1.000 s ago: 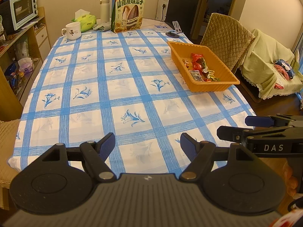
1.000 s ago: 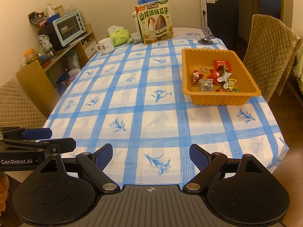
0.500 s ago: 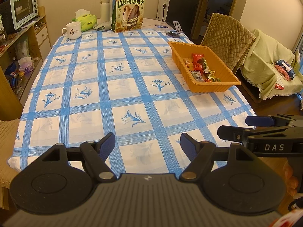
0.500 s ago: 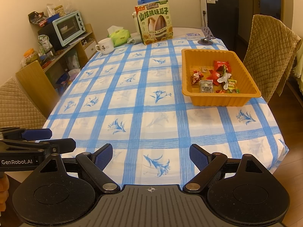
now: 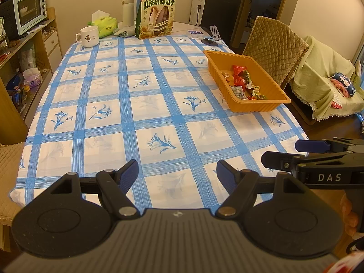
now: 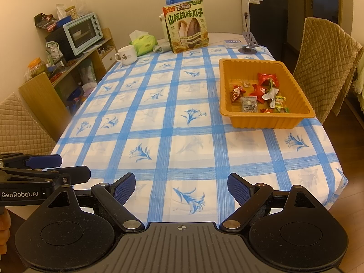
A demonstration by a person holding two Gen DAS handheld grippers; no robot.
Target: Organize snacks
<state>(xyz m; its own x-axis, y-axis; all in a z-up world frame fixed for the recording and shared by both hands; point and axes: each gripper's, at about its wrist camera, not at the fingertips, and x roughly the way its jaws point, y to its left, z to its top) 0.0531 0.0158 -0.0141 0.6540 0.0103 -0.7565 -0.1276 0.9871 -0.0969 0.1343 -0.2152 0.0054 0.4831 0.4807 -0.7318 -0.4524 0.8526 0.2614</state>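
Both grippers hover at the near edge of the table (image 6: 159,104), well apart from the snacks. Left gripper (image 5: 177,174): jaws spread wide, nothing between them. Right gripper (image 6: 181,186): jaws equally wide, also empty. Each is visible from the side in the other's view.

The snacks (image 6: 259,93) lie loose in the orange tray (image 6: 266,119), which sits on the blue-checked tablecloth toward the right side of the table. They are small wrapped packets: several red ones, a grey one, and green and yellow pieces at the near wall.

Handling, as judged from appearance: the packets look light, soft and crinkly, with glossy film that may slip between the pads. Take hold across a packet's flat body or at a crimped end seal, with light closure to avoid crushing the contents. Overlapping packets may lift together, so select one lying clear of the others.

A large sunflower-seed bag (image 6: 185,28) stands upright at the far end, beside a mug (image 6: 126,55). It appears bulkier and is best gripped at its top edge.
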